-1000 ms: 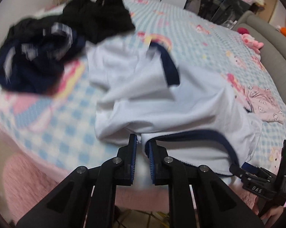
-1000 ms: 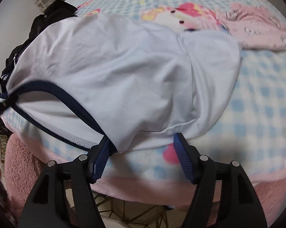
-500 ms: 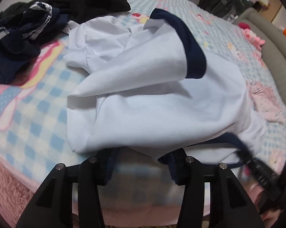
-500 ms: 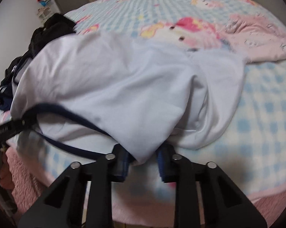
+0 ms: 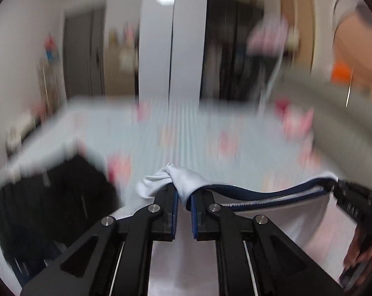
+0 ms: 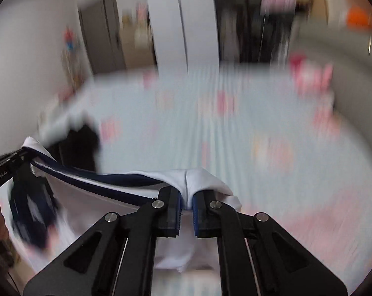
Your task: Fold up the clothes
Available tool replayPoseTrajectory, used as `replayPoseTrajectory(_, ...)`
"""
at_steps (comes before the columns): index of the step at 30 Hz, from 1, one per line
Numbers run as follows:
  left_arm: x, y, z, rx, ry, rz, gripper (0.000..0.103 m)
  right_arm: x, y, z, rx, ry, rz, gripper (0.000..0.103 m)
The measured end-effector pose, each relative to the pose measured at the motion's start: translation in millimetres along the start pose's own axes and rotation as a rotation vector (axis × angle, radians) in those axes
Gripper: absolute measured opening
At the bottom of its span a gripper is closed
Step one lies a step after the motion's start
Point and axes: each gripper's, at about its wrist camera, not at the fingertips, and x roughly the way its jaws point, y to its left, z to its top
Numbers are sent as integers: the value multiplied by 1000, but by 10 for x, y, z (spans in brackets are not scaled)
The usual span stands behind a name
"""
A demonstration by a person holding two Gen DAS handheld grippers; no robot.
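A white garment with a navy band (image 5: 257,193) hangs stretched between my two grippers above the bed. My left gripper (image 5: 184,198) is shut on one bunched corner of the white garment (image 5: 183,177). My right gripper (image 6: 186,198) is shut on the other corner (image 6: 198,177). The navy band (image 6: 99,180) runs from it toward the left gripper (image 6: 3,170), seen at the left edge. In the left wrist view the right gripper (image 5: 353,202) shows at the right edge. Both views are motion-blurred.
The bed with a blue checked cartoon sheet (image 5: 186,133) lies below and ahead. A pile of black and navy clothes (image 5: 50,197) sits at the left; it also shows in the right wrist view (image 6: 82,145). A pink plush (image 6: 309,76) lies far right. A wardrobe (image 5: 171,37) stands behind.
Both grippers have closed on the garment's edge and lifted it off the bed; the cameras now tilt up toward the room, moving fast.
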Motion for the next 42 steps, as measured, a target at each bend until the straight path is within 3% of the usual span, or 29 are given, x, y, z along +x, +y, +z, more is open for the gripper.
replayPoseTrajectory(2, -499, -46, 671, 13, -120, -12, 9, -532, 142, 611, -15, -164, 7, 6)
replayPoseTrajectory(5, -1068, -32, 1036, 54, -220, -15, 9, -1325, 354, 1513, -38, -408, 19, 6)
replayPoseTrajectory(7, -1193, 19, 934, 71, -212, -27, 10, -1572, 438, 1448, -41, -444, 61, 6)
replayPoseTrajectory(9, -1199, 95, 569, 71, -150, -47, 10, -1452, 542, 1250, -36, -407, 82, 7)
replayPoseTrajectory(11, -990, 161, 20, 60, -51, -77, 10, -1256, 505, 780, -5, -311, 120, 7)
replayPoseTrajectory(13, -692, 241, -565, 52, 70, -84, 10, -919, 469, 95, 25, -194, 130, 7)
replayPoseTrajectory(16, -94, 194, -1741, 16, 303, -74, 10, -350, 304, -895, 54, -27, 113, 7)
replayPoseTrajectory(19, 402, 168, -2853, -27, 544, -57, 10, 295, 153, -2008, 124, 207, 74, 7)
replayPoseTrajectory(22, 571, 146, -3667, -35, 700, -32, 10, 370, 143, -2206, 85, 238, 55, 6)
replayPoseTrajectory(24, 501, 145, -3900, -32, 710, -33, 9, 419, 136, -2337, 59, 258, 43, 6)
replayPoseTrajectory(27, 316, 107, -3939, -21, 674, -49, 9, 493, 127, -2534, 21, 289, 24, 6)
replayPoseTrajectory(30, 104, 116, -3816, -25, 625, -74, 9, 564, 117, -2726, -17, 318, 6, 6)
replayPoseTrajectory(35, -134, 181, -3640, -49, 579, -121, 8, 375, -19, -2744, 66, 307, 50, 6)
replayPoseTrajectory(39, -447, 279, -3667, -64, 591, -142, 8, 127, 18, -2868, 124, 342, 97, 6)
replayPoseTrajectory(42, -411, 313, -3940, -95, 675, -185, 13, 143, 47, -3109, 85, 428, 84, 7)
